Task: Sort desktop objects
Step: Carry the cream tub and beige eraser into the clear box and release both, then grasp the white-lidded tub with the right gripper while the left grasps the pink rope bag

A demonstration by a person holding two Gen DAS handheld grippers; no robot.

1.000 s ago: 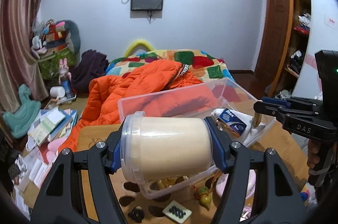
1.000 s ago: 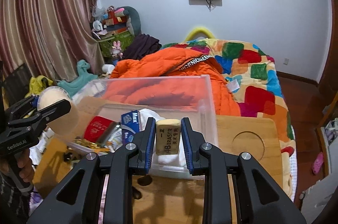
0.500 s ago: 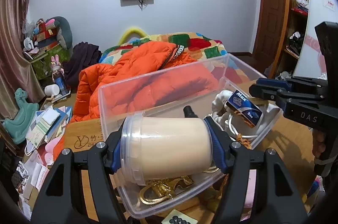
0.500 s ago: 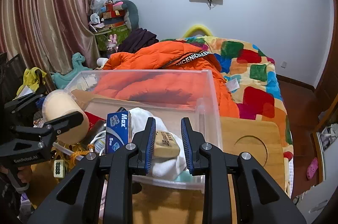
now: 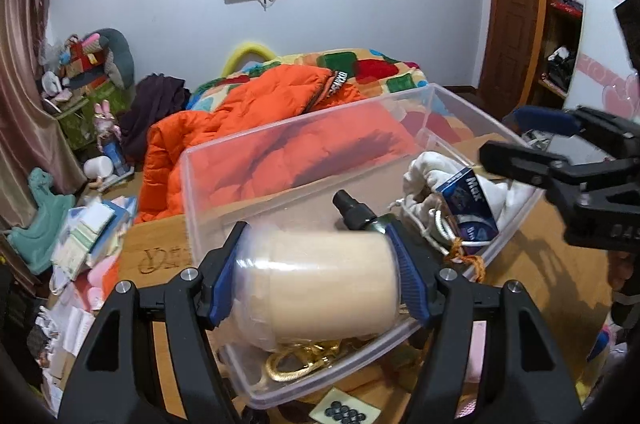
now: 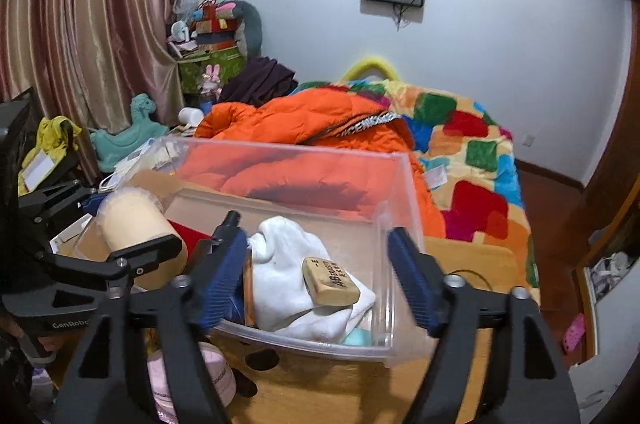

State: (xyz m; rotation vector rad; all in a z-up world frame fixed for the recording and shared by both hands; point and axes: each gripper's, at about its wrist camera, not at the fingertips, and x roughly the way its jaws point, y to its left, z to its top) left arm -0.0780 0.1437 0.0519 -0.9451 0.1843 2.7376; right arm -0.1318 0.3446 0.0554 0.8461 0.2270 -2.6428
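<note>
So the left gripper has a cream-coloured plastic jar lying sideways between its blue pads, which press on the jar's two ends, and it's holding it low over the near end of the clear plastic bin. The left jaws have eased open a touch just now but the jar is clearly gripped between them. From the right wrist view you can see the same jar at the bin's left side. The right gripper has just spread its jaws wide and there's nothing pinched between them now: the tan eraser with black lettering lies loose on a white cloth inside the bin, sitting in the gap between the two pads without touching either. Also in the bin: a blue box tucked against the cloth, a black nozzle-like cap just behind the jar, some gold chain under it, and a bit of orange cord. The bin sits on a wooden surface, and past it there's a bed with an orange puffer jacket and a patchwork blanket. A small tile with black dots lies on the surface right in front of the bin.
</note>
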